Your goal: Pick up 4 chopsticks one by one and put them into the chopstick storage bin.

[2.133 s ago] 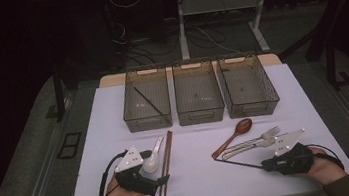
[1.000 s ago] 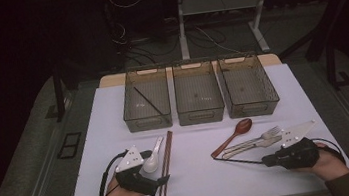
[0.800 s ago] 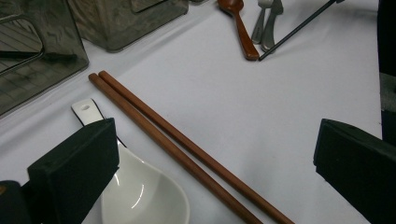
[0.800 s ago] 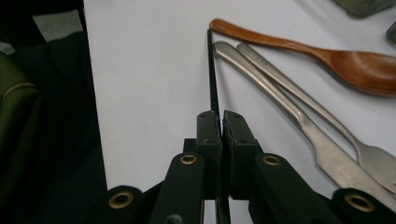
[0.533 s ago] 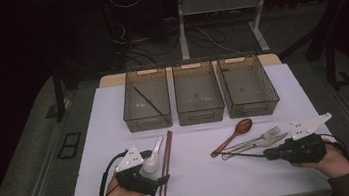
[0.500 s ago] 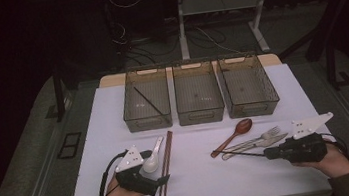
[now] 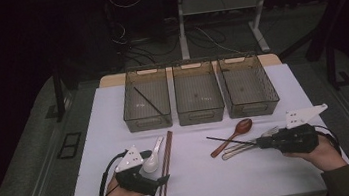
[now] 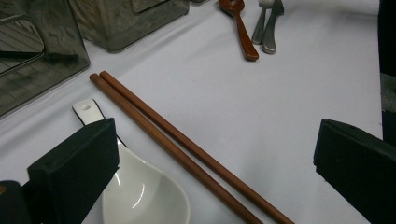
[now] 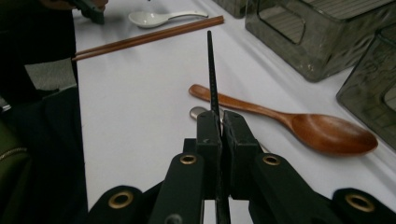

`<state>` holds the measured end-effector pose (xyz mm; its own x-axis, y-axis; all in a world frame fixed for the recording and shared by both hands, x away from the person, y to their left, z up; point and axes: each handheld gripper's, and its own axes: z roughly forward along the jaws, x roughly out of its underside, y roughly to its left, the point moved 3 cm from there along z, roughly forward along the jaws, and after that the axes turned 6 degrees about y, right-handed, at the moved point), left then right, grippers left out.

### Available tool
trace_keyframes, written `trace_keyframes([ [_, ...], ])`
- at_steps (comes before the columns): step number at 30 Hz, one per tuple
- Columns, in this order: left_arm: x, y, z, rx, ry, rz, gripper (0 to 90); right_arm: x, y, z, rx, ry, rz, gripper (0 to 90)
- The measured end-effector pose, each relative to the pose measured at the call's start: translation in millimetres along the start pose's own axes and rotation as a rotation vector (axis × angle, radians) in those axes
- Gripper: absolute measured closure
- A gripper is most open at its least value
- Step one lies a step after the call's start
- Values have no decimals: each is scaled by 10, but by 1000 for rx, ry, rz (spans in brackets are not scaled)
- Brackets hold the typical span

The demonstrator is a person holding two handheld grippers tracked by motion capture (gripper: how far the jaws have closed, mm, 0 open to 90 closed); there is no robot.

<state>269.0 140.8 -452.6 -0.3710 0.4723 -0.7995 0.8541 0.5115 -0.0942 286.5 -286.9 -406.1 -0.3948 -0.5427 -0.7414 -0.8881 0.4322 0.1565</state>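
My right tongs [image 7: 264,142] are clamped on a thin black chopstick [image 9: 211,70], which sticks out ahead of the jaws, lifted over the wooden spoon [image 9: 299,121] on the counter [image 7: 212,174]. My right hand [image 7: 320,153] lies low at the near right, pointing the tongs leftward. My left tongs [image 7: 160,180] rest spread wide by the near edge, jaws straddling the white spoon [image 8: 140,191] and the pair of brown chopsticks [image 8: 187,149], gripping nothing.
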Motion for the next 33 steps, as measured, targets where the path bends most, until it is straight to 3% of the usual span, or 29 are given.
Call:
trace_keyframes([
  [15, -5, -10, 11, 2, 6, 3, 0, -200, -26, 148, 37, -8, 13, 853],
  [33, -3, -6, 1, 1, 6, 9, 0, -606, -113, 338, 98, -29, 45, 853],
])
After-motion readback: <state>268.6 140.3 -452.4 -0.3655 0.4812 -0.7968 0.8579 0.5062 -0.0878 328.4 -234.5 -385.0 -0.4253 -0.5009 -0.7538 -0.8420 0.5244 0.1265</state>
